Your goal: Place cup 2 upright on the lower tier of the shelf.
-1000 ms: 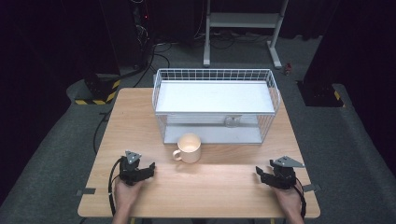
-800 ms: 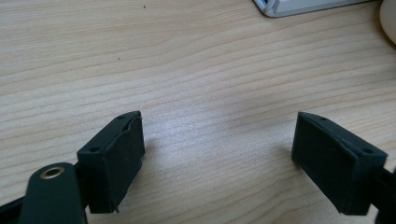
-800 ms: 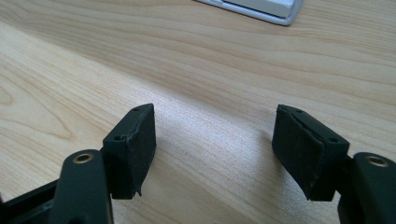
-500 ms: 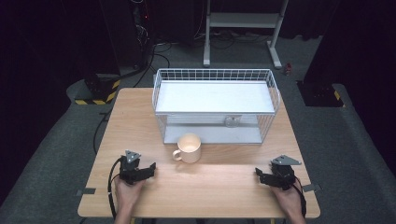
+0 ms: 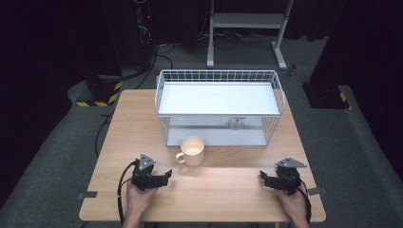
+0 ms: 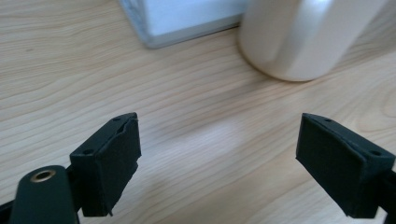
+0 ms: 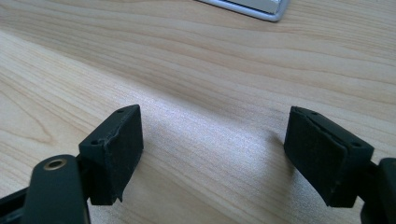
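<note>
The left gripper [image 5: 164, 176] sits low over the near left part of the bench [image 5: 228, 190], held in a hand [image 5: 139, 199]. Its jaws stand spread and have just been opening, with bare wood between them. Its tips point toward the mug [image 5: 192, 150], which stands just beyond and a little to the right, apart from them. In the left gripper view the mug [image 6: 303, 37] rises pale and rounded past the right jaw, with the bench [image 6: 196, 130] showing between.

The right gripper [image 5: 265, 178] rests at the near right of the bench, well apart from the mug. Its jaws are spread too and have just been opening, nothing between them but wood grain [image 7: 210, 140].

The mug is upright, cream-coloured, its handle turned toward the left. It stands just in front of the wire basket [image 5: 218, 76], near its left front corner. The basket fills the far middle of the bench and carries a white shelf [image 5: 218, 99] inside.
</note>
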The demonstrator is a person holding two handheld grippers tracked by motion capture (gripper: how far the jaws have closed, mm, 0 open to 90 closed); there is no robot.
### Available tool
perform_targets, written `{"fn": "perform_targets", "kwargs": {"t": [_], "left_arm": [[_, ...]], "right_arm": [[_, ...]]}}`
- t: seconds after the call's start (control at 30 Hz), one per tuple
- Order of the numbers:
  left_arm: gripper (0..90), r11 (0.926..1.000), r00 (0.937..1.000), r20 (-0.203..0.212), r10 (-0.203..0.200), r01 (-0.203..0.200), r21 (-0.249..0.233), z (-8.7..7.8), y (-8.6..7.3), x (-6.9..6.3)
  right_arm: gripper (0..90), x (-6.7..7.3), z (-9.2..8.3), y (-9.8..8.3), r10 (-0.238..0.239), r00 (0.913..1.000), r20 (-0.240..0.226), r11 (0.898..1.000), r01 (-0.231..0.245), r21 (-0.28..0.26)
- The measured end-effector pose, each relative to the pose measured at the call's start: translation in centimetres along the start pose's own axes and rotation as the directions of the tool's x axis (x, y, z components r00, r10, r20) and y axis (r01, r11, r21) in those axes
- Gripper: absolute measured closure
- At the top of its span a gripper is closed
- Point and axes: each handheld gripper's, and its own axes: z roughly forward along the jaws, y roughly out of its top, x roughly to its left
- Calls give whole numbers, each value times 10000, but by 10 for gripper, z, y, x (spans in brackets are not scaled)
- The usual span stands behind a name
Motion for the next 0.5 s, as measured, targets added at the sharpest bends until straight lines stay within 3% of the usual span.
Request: {"fn": "perform_targets", "kwargs": {"t": [0.23,0.4,0.5], "left_arm": [[131,9994,9990,290,339,-340,15,7,7,-16],[120,9966,9961,339,818,-817,-56,14,17,-26],[113,9971,9962,450,741,-732,-217,18,21,-29]], "right_arm": [[197,0,0,0,-6,10000,3,10000,6,-1],[197,1,-1,0,108,9999,46,9999,-108,28],[193,1,-1,-1,152,9998,96,9999,-152,26]]}}
